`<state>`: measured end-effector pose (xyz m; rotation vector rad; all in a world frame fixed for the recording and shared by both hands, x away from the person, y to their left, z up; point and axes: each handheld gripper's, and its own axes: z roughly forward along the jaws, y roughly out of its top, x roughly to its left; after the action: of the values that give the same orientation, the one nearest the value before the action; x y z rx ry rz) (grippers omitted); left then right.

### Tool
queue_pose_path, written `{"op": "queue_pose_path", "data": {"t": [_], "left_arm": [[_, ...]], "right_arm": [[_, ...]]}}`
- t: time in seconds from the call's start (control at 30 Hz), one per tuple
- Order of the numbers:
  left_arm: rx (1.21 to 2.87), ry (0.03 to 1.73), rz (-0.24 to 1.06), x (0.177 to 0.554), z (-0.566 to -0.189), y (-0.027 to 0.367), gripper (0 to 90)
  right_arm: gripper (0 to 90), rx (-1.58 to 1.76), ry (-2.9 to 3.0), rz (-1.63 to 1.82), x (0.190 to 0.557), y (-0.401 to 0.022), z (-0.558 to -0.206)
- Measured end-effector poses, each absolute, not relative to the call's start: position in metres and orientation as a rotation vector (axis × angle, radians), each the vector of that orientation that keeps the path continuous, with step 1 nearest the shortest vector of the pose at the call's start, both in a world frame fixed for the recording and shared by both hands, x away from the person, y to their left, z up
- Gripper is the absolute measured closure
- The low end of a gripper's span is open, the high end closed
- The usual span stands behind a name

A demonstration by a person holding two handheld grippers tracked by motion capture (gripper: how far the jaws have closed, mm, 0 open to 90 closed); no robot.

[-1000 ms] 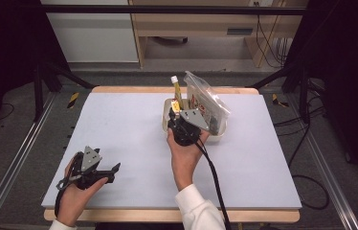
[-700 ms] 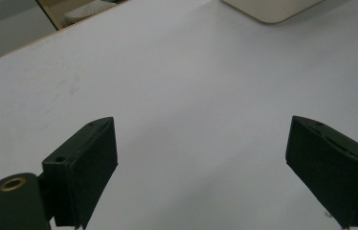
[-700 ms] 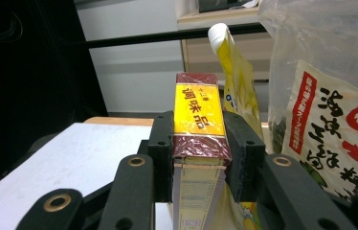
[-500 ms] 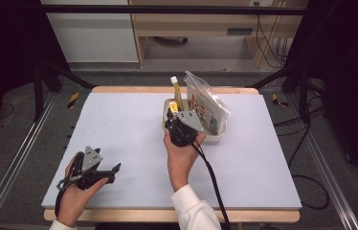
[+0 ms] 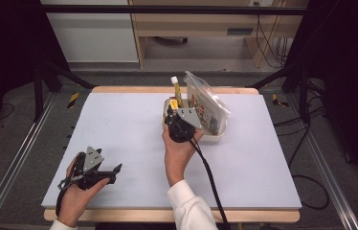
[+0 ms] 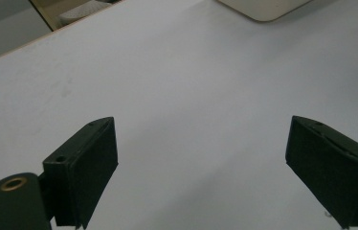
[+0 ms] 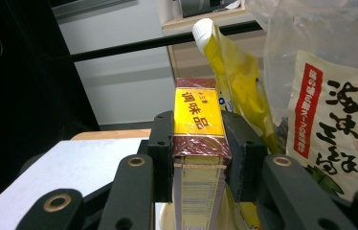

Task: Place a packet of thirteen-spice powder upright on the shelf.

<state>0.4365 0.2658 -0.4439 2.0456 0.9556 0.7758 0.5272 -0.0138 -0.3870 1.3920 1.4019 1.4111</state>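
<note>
While the right gripper [image 7: 199,158] pinches the seasoning box [image 7: 199,129] between its two black jaws, much of that box stays hidden: the pads cover its sides, and its lower part drops out of the right gripper view at the bottom edge. The yellow top face with red characters and the dark red band show plainly just above the jaws. Right behind the box, and a little to the side of the jaws, stands a yellow pouch [image 7: 237,76] with a white cap, its base concealed by the box and one jaw. Beside that jaw a clear bag [image 7: 332,124] of printed packets is cut off by the frame, so its full contents cannot be made out. From the high view, the right gripper [image 5: 174,112] sits at the near wall of the cream tray [image 5: 215,135], and its own body and grey plate cover the box almost entirely. The left gripper [image 6: 201,165], well apart from the tray, has its jaws spread wide over bare white table [image 6: 191,72] with nothing between them; a corner of the tray [image 6: 263,7] is clipped at the top edge
</note>
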Motion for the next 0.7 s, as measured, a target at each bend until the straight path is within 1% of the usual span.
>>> {"op": "queue_pose_path", "data": {"t": [0.7], "left_arm": [[2.051, 0.952, 0.775, 0.4364, -0.4438, 0.2655, 10.5]], "right_arm": [[67.4, 1.411, 1.442, 1.371, 0.5376, -0.0099, -0.3976]]}}
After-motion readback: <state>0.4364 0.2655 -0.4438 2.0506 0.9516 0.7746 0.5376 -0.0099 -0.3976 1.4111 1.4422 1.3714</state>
